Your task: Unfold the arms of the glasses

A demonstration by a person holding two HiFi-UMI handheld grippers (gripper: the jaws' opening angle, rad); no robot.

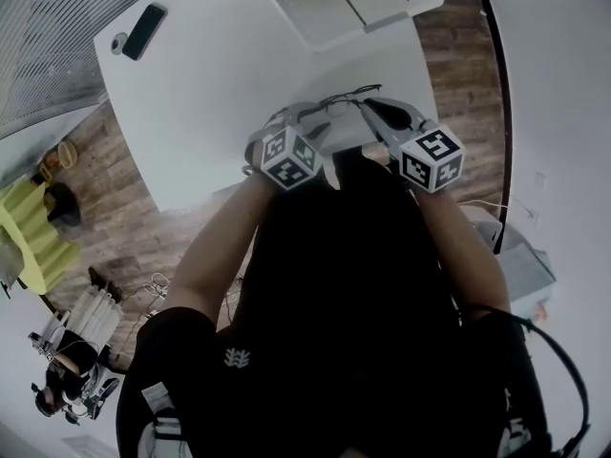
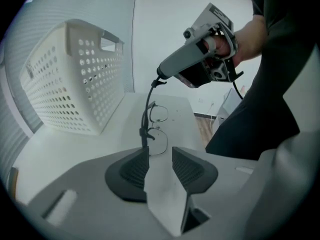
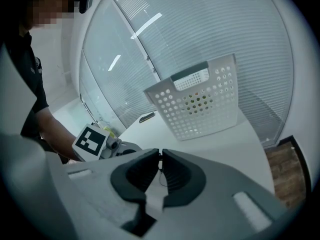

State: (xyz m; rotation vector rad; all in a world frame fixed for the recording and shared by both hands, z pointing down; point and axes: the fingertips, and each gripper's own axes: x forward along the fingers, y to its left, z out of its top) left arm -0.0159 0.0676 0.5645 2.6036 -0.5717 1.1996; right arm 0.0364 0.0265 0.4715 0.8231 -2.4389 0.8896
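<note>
A white table [image 1: 220, 84] carries the scene; a white perforated basket [image 2: 75, 79] stands along its far edge and a dark phone [image 1: 143, 31] lies by its far left corner, both well apart from the work at the near edge. The person leans over that near edge with a tool in each hand. The right gripper [image 3: 160, 153] is clenched on the tip of one thin dark arm of the glasses [image 2: 145, 120]; its pads are drawn almost together with only that arm between them. The glasses hang from this grip, upright and edge-on, over the table near its near edge; whether the lower rim touches the surface cannot be told. The left gripper [image 2: 160, 154] is released, its ribbed pads standing wide apart with bare table showing in the gap; it points down at the hanging frame from just below. The glasses sit just beyond the tip of its left-hand pad, close to it but not between the pads; the two lenses show one above the other past the opening.
</note>
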